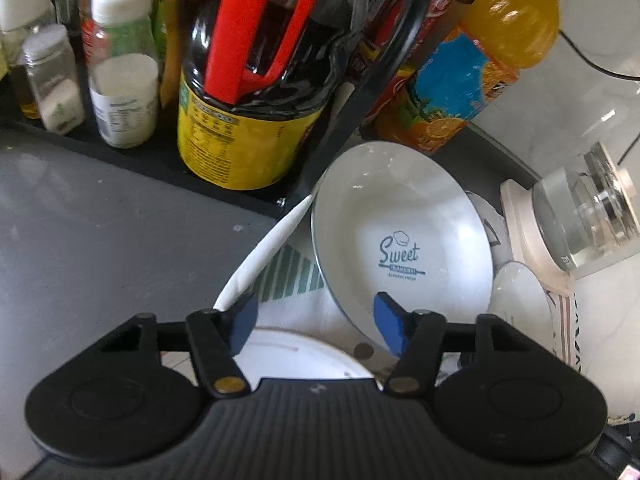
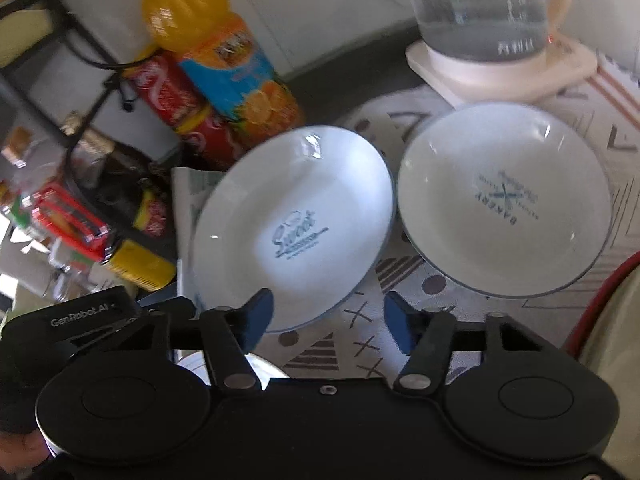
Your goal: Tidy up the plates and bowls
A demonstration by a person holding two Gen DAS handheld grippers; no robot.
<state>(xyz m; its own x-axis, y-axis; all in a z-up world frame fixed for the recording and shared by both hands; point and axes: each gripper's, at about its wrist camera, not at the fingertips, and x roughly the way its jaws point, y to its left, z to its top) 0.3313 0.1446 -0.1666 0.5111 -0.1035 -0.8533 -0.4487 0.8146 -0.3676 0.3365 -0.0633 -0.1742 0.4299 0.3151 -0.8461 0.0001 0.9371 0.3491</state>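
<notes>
1. Hovering over the dish pile, the left gripper [image 1: 316, 322] has its jaws spread wide and grasps nothing; the blue pads [image 1: 244, 322] straddle the near rim zone of the "Sweet Bakery" plate [image 1: 400, 236], likely lining up for a rim grab.
2. The right gripper [image 2: 326, 320] is also released and empty, with that same plate's lower edge just in front of its left pad; cannot tell if they touch.
3. The "Sweet Bakery" plate [image 2: 296, 224] sits tilted, propped up rather than flat. What props it is hidden, though a white plate edge [image 1: 264, 252] stands just beside it on the left.
4. A white bowl [image 2: 504, 200] with a "Bakery" print rests just right of the plate on the patterned cloth [image 2: 360, 344], rims near or touching.
5. Both pieces are glossy white with a thin blue rim line and a blue logo in the centre, and look clean.
6. Another flat white plate [image 1: 296, 352] lies under the left gripper, so stacking here seems the aim.
7. Clutter is close: an orange juice bottle [image 1: 492, 52], a dark sauce jug [image 1: 256, 92] and a glass kettle [image 2: 480, 8] on its base, so swing room is tight.
</notes>
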